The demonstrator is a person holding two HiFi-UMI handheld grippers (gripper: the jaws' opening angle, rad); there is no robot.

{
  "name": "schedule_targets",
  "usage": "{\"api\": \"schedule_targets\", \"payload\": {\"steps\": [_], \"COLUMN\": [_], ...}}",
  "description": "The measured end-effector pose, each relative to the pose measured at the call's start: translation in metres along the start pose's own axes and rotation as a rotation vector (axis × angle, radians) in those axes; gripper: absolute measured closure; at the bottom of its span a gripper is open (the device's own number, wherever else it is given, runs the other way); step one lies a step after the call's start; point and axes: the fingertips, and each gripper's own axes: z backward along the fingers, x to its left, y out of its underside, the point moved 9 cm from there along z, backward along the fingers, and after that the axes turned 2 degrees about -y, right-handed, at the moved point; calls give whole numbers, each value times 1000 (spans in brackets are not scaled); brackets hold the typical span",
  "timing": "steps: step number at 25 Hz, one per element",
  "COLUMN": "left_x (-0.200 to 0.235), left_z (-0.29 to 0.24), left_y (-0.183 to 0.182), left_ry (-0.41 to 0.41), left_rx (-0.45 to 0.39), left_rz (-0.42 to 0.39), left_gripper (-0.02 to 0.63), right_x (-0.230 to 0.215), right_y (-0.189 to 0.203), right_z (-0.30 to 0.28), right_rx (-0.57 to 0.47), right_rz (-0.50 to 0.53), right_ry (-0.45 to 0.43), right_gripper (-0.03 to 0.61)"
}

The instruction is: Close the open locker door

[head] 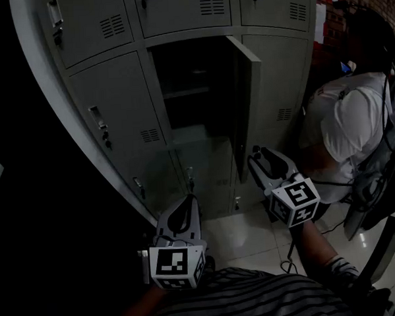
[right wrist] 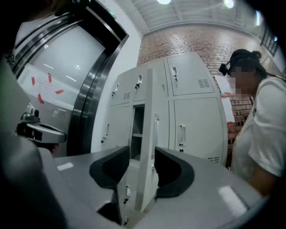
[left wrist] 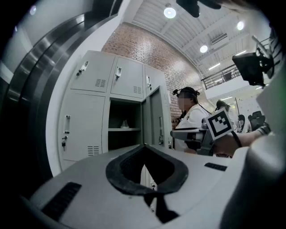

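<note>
Striped garment (head: 257, 296), nearest item, below the open locker door (head: 246, 98). Left gripper (head: 190, 199), low and left of that door: jaws closed tip to tip, nothing between them; left marker cube (head: 171, 264) bears a black-and-white square pattern. Sheet with red marks (right wrist: 42, 85) on the glazed wall left of the door; print too small to read. Grey locker bank (head: 115, 105), vented doors with handles, running left and right of the door. Open compartment (head: 190, 88), just left of the door, one shelf inside. The door is hinged on its right and stands swung out towards the camera, edge-on in the right gripper view. Right gripper (head: 258, 156), just beside the door's lower free edge: jaws spread apart, the door's edge showing in the gap, nothing clamped; right marker cube (head: 295, 200) has the same kind of pattern. Person in white shirt (head: 351, 123), right of the door, wearing dark headgear.
</note>
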Motion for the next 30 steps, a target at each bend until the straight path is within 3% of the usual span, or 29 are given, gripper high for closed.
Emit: {"api": "schedule_targets", "payload": {"steps": [9,14,17,18,23,26,30], "left_x": [64,83,98,103,134,159,183], "left_z": [-87,-110,-120,-123,-141,-155,-165], "left_y": [-5,0,4,5,11,14,10], "left_ry": [61,70,63,59,26,-6,-32], "left_rx": [16,42,38,41,69,20,45], "left_rz": [-10,23,29,30,39,40,60], "left_gripper": [611,611,611,611,611,611,611], "right_x": [-7,27,47,53,73,79,80], "right_y": [-3,-10,-12,-12,-10,-10,-6], "right_z": [-70,-91,-116,-125,-177,-212,-260], "right_rx": [-12,13,12,12,22,29,17], "right_rz": [21,84,63,59,73,59,65], "right_ry": [12,-70,-141,-165,-226,-245,-238], "right_gripper": [392,400,383,423,438,446,440]}}
